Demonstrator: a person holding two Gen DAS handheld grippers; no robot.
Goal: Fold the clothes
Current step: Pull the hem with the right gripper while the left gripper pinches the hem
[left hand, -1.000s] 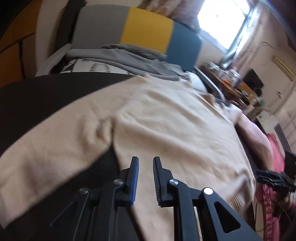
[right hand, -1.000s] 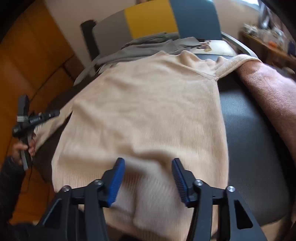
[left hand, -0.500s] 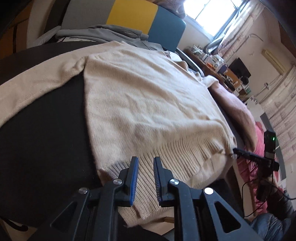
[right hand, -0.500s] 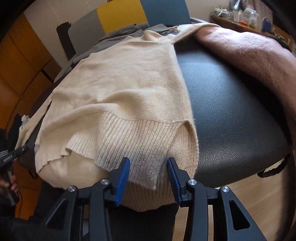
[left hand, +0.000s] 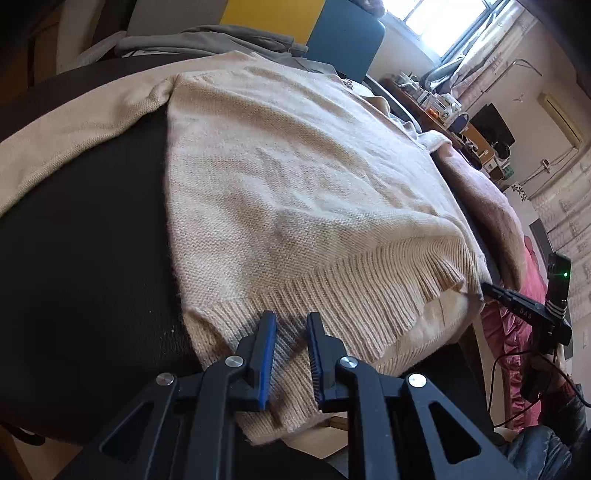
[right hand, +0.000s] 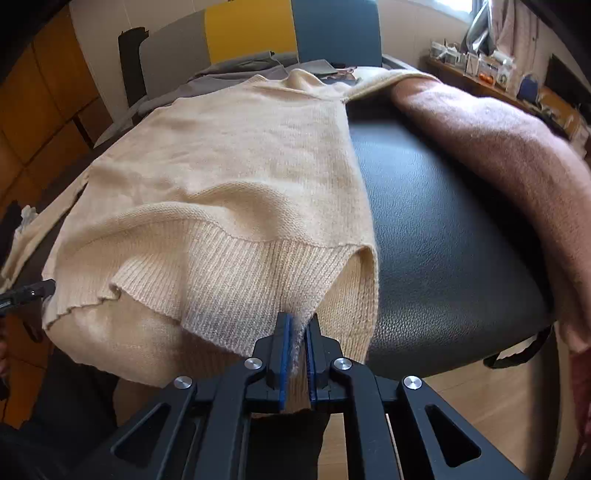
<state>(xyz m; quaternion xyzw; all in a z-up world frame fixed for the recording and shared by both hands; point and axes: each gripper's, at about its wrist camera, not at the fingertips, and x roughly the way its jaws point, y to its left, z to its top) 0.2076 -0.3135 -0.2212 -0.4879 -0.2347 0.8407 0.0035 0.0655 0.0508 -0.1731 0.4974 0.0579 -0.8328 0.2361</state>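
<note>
A second ago the right gripper [right hand: 297, 325] stood wide above the cream sweater [right hand: 236, 177]; now its fingers have closed on the ribbed hem [right hand: 229, 280] near the sweater's right corner, with knit pinched between the blue pads. The left gripper [left hand: 290, 325] has come down over the same hem at the other corner, and its fingers stand as narrowly parted as before, astride the ribbing with cloth between them; the pads do not look pressed on it yet. By my reading, one corner is secured and the other waits for its pinch, so the fold cannot start evenly until the left fingers close. The sweater lies spread flat on a black padded seat [right hand: 443, 221], which serves as the counter here. Its long axis runs straight away from both sets of fingers: hem nearest, draping over the near edge, collar [right hand: 295, 79] at the far end toward the grey, yellow and blue chair back [right hand: 258, 29]. A sleeve [left hand: 74, 136] trails off beyond the left fingers' outer side, and a pink-brown blanket [right hand: 498, 147] lies well off to the right fingers' outer side.
</note>
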